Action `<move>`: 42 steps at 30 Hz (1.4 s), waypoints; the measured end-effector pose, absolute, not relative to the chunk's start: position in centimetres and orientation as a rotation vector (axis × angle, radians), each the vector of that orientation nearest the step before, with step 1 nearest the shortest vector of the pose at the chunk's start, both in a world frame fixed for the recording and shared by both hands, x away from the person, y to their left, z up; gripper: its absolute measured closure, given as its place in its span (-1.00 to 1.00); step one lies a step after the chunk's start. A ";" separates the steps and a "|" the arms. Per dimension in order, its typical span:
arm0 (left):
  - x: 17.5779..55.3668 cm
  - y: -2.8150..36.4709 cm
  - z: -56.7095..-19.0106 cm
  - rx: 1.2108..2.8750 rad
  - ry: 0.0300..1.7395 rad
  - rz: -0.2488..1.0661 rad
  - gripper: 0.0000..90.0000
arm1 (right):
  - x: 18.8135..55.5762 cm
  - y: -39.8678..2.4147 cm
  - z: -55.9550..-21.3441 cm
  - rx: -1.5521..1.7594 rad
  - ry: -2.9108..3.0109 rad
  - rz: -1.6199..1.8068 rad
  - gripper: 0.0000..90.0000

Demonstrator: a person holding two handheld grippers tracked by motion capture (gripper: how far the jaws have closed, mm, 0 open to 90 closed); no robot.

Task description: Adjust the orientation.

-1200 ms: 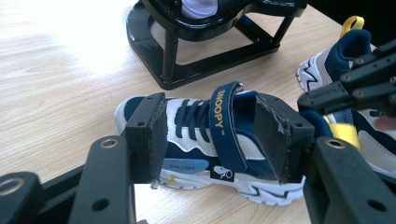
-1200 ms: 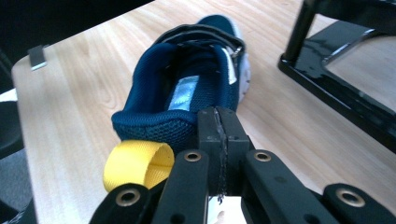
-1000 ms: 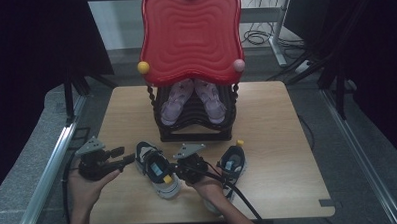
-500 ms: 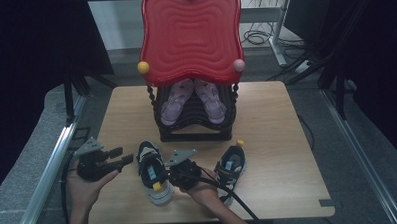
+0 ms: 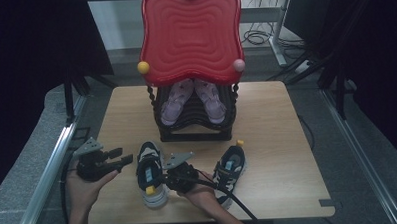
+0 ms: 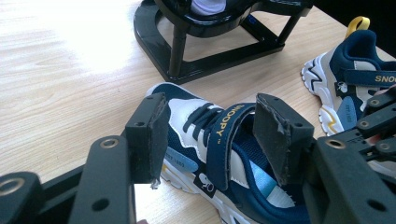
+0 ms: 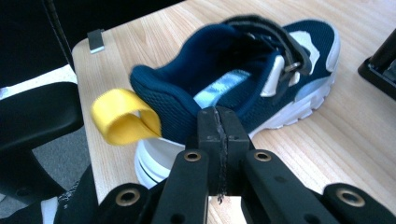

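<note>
Two navy and white sneakers with yellow heel loops lie on the wooden table (image 5: 282, 139). The left shoe (image 5: 149, 171) (image 6: 219, 135) (image 7: 243, 60) points its toe at the rack. The right shoe (image 5: 232, 168) (image 6: 355, 79) lies beside the person's right hand. My left gripper (image 5: 124, 158) (image 6: 210, 121) is open, its jaws aimed at the left shoe's strap from just short of it. My right gripper (image 5: 164, 180) (image 7: 218, 116) is shut, its tips against the navy collar near that shoe's heel.
A black shoe rack (image 5: 194, 129) (image 6: 205, 51) stands mid-table under a red wavy panel (image 5: 191, 37), with a lilac pair (image 5: 175, 100) inside. The table's near edge runs just behind the left shoe's heel loop (image 7: 121, 116). Bare wood lies to the right.
My right gripper has shifted left, up against the left shoe. That shoe has slid a little toward the near-left and turned. The left gripper has stayed put.
</note>
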State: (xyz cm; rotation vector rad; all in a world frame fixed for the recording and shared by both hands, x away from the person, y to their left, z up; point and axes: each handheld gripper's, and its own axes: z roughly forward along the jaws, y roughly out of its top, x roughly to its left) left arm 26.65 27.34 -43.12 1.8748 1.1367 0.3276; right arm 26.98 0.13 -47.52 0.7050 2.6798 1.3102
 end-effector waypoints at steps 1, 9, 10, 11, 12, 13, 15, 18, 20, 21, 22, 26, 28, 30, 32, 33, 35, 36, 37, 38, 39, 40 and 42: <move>26.6 27.4 -43.1 1.875 1.137 0.327 0.01 | 27.0 0.1 -47.6 0.706 2.686 1.308 0.99; 26.7 27.3 -43.2 1.876 1.137 0.321 0.01 | 26.5 0.8 -47.9 0.668 2.722 1.315 0.99; 26.7 27.4 -43.2 1.875 1.138 0.322 0.01 | 26.4 0.8 -47.8 0.668 2.724 1.314 0.99; 26.7 27.4 -43.2 1.875 1.138 0.322 0.01 | 26.4 0.8 -47.8 0.668 2.724 1.314 0.99; 26.7 27.4 -43.2 1.874 1.138 0.322 0.01 | 26.3 0.9 -47.8 0.667 2.725 1.313 0.99; 26.7 27.4 -43.2 1.874 1.138 0.322 0.01 | 26.3 0.9 -47.8 0.667 2.725 1.313 0.99; 26.7 27.5 -43.2 1.878 1.138 0.322 0.01 | 26.2 1.0 -47.9 0.661 2.727 1.319 0.99; 26.7 27.5 -43.2 1.871 1.138 0.319 0.01 | 25.9 1.3 -48.0 0.645 2.733 1.325 0.99; 26.7 27.5 -43.2 1.872 1.139 0.318 0.01 | 25.7 1.5 -48.0 0.636 2.737 1.328 0.99; 26.7 27.5 -43.2 1.872 1.138 0.318 0.01 | 25.7 1.5 -48.0 0.636 2.737 1.328 0.99; 26.7 27.5 -43.2 1.872 1.138 0.317 0.01 | 25.7 1.6 -48.1 0.633 2.740 1.334 0.99; 26.6 27.6 -43.2 1.870 1.139 0.320 0.01 | 25.5 2.0 -48.2 0.618 2.745 1.346 0.99; 26.6 27.6 -43.2 1.869 1.139 0.319 0.01 | 25.5 2.2 -48.3 0.613 2.750 1.362 0.99; 26.6 27.6 -43.2 1.868 1.141 0.319 0.01 | 25.5 2.2 -48.3 0.610 2.752 1.365 0.99; 26.6 27.7 -43.2 1.867 1.141 0.320 0.01 | 25.5 2.4 -48.4 0.606 2.755 1.377 0.99; 26.6 27.7 -43.2 1.865 1.141 0.320 0.01 | 25.5 2.5 -48.4 0.597 2.757 1.384 0.99; 26.6 27.8 -43.2 1.865 1.141 0.320 0.01 | 25.4 2.7 -48.5 0.597 2.759 1.393 0.99; 26.6 27.8 -43.2 1.863 1.141 0.321 0.01 | 25.4 2.9 -48.5 0.592 2.761 1.398 0.99; 26.6 27.8 -43.2 1.863 1.141 0.321 0.01 | 25.4 2.9 -48.5 0.592 2.761 1.398 0.99; 26.5 27.9 -43.1 1.862 1.142 0.322 0.01 | 25.4 3.0 -48.6 0.593 2.759 1.406 0.99; 26.5 27.9 -43.1 1.861 1.143 0.323 0.01 | 25.3 3.1 -48.6 0.593 2.758 1.408 0.99; 26.5 28.0 -43.1 1.859 1.145 0.323 0.01 | 25.3 3.3 -48.6 0.590 2.760 1.411 0.99; 26.5 28.0 -43.1 1.856 1.144 0.324 0.01 | 25.2 3.4 -48.7 0.583 2.759 1.418 0.99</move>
